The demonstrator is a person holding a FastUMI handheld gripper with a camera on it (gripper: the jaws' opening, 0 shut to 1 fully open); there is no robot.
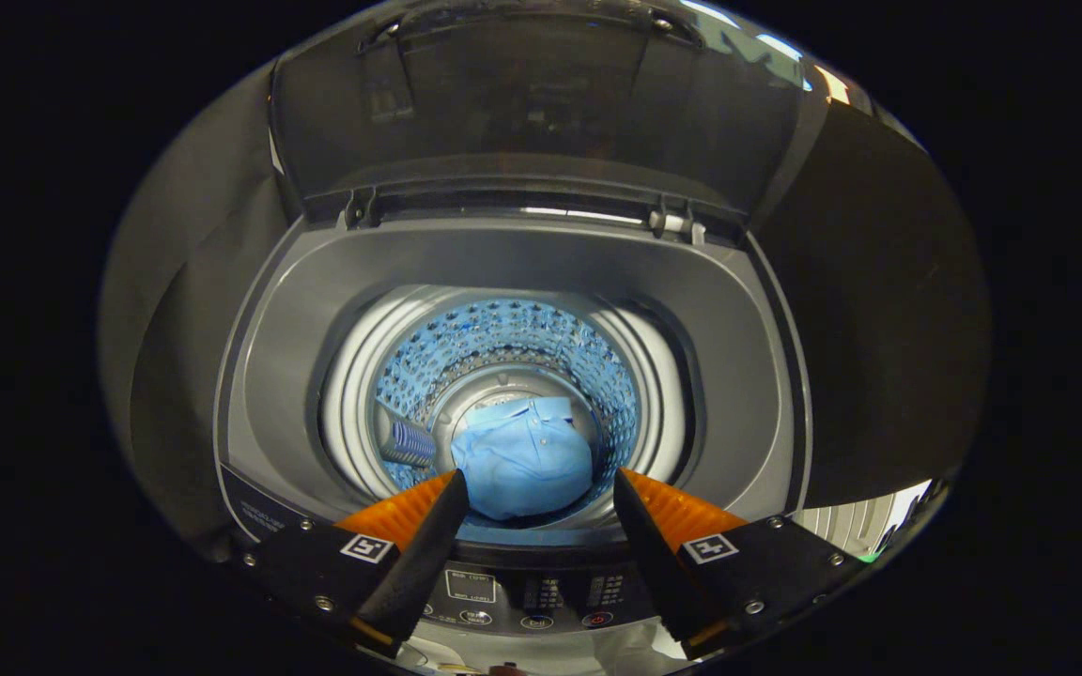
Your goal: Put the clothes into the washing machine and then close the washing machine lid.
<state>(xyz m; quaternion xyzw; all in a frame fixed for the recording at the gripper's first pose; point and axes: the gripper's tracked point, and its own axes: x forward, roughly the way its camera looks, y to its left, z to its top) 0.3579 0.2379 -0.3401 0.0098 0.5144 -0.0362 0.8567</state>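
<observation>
A: Status of the clothes?

B: A light blue shirt [524, 457] is seen crumpled at the bottom of the drum [503, 347], slightly toward the drum's front wall. A collar and a row of buttons are visible on it.

A: Anything else in the drum?

B: A ribbed grey insert [407, 443] is mounted on the drum's inner wall, just beside the shirt. The perforated wall is tinted blue. The drum is ringed by a pale balance ring [353, 376].

A: Gripper?

B: The gripper [538, 486] is held above the drum's front rim, fingers spread wide, nothing between them. The shirt is seen through the gap, well below the fingers, untouched.

A: Lid?

B: The washing machine lid [541, 94] is raised, standing upright behind the drum, hinged at the rear of the grey top deck [738, 357]. Reflections are seen on its dark glass.

A: Controls?

B: The control panel [522, 596] is located in front of the drum, partly covered by the fingers. Button markings too small to make out.
</observation>
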